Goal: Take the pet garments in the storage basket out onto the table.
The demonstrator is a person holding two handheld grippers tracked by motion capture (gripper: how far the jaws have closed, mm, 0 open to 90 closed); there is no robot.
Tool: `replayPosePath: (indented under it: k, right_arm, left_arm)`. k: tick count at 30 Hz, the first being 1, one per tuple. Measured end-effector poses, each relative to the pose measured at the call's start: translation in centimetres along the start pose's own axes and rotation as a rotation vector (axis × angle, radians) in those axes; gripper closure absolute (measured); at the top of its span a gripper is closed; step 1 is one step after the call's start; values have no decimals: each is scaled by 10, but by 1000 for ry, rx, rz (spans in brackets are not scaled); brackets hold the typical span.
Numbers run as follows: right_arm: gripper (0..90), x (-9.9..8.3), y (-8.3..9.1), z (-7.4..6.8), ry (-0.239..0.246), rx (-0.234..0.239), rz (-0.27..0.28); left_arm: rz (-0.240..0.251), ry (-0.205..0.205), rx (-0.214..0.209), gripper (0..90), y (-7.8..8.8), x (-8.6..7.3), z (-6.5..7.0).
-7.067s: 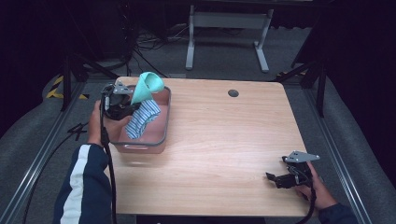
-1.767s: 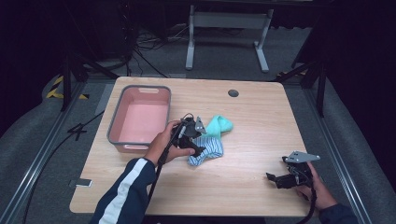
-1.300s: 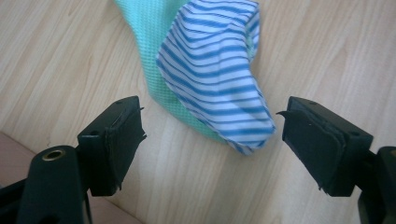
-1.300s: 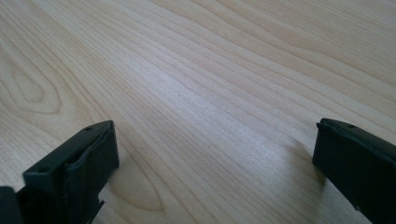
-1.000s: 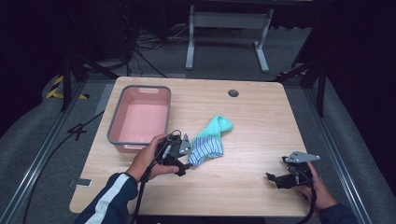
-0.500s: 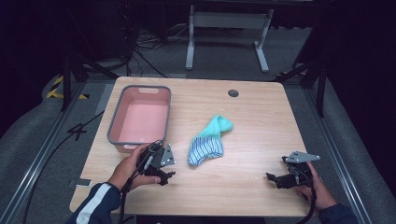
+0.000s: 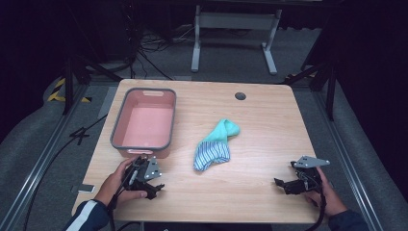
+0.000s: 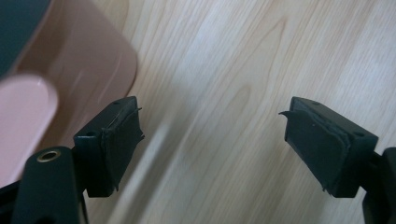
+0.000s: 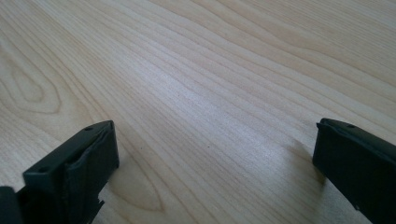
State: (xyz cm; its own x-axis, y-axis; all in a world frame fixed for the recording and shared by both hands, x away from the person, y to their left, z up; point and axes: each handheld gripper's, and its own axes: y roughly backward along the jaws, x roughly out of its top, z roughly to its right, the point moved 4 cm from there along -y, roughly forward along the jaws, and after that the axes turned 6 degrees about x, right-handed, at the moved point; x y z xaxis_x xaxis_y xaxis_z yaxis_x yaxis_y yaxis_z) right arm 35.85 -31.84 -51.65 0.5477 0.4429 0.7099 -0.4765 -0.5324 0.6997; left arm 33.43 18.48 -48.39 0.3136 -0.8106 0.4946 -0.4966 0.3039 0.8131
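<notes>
Two wide-open tools, left (image 7: 153,185) and right (image 7: 284,184), flank a crumpled striped sock (image 7: 214,147) on grainy wood.

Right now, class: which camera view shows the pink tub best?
The high view: the whole pink tub sits at the table's left, its inside bare. The left gripper view catches just a blurred corner of it beside the open tongs. The right gripper view offers wood grain.

A light wooden rectangular table (image 7: 269,144) with a dark round grommet hole (image 7: 240,96) stands on grey carpeted floor (image 7: 231,53), a grey metal stand (image 7: 234,29) and black cables (image 7: 144,53) behind, surroundings dark.
</notes>
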Motion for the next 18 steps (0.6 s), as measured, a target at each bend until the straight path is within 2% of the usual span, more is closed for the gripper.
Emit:
replayPosePath:
  k: [1,5,6,7,8,13,14,16,17,18]
  right_arm:
    - [7,0,0,0,0,0,0]
    - [7,0,0,0,0,0,0]
    - [7,0,0,0,0,0,0]
    - [7,0,0,0,0,0,0]
    - [7,0,0,0,0,0,0]
    - [7,0,0,0,0,0,1]
    - [7,0,0,0,0,0,1]
    - [7,0,0,0,0,0,0]
    - [7,0,0,0,0,0,0]
    - [6,0,0,0,0,5,2]
  left_arm:
    - [0,0,0,188,0,0,0]
    - [-1,51,-3,188,-1,-19,-5]
    - [15,85,-10,182,0,-26,-7]
    - [15,85,-10,184,0,-26,-7]
    - [26,108,-10,184,0,-30,-9]
    - [82,236,-57,156,0,-48,-14]
    - [82,236,-57,151,0,-48,-14]
    - [121,296,-81,151,-1,-57,-16]
    - [161,306,-90,150,-1,-61,-16]
    - [179,306,-85,148,-1,-65,-16]
